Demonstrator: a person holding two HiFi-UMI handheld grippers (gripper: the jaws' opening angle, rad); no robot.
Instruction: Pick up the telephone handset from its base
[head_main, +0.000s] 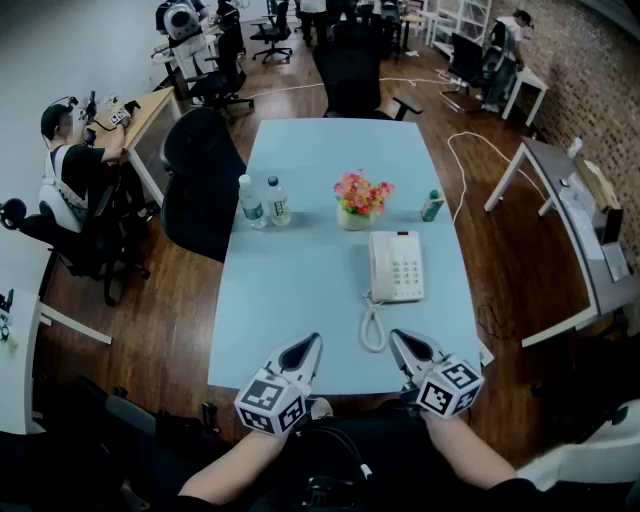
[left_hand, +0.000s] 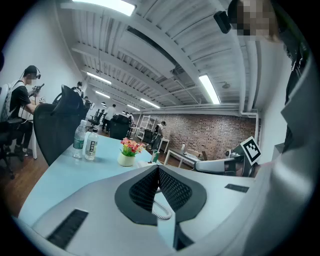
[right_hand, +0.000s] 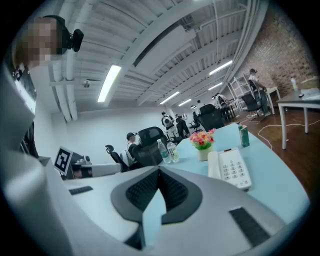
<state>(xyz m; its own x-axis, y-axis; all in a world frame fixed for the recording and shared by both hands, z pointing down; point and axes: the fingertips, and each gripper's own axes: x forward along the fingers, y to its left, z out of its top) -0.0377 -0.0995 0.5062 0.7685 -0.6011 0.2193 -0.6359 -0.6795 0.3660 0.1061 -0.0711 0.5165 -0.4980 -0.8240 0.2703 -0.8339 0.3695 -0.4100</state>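
A white telephone (head_main: 396, 265) lies on the light blue table (head_main: 300, 290), its handset (head_main: 378, 264) resting along the left side of the base, its coiled cord (head_main: 372, 325) trailing toward me. In the right gripper view the telephone (right_hand: 231, 168) sits ahead to the right. The cord (left_hand: 161, 209) shows between the jaws in the left gripper view. My left gripper (head_main: 311, 343) and right gripper (head_main: 397, 338) hover near the table's front edge, either side of the cord, both shut and empty. The right one is well short of the handset.
A pot of flowers (head_main: 359, 198) stands just behind the telephone, a small green bottle (head_main: 431, 206) to its right, two water bottles (head_main: 264, 201) to the left. Office chairs (head_main: 200, 180) ring the table; a seated person (head_main: 75, 165) is at far left.
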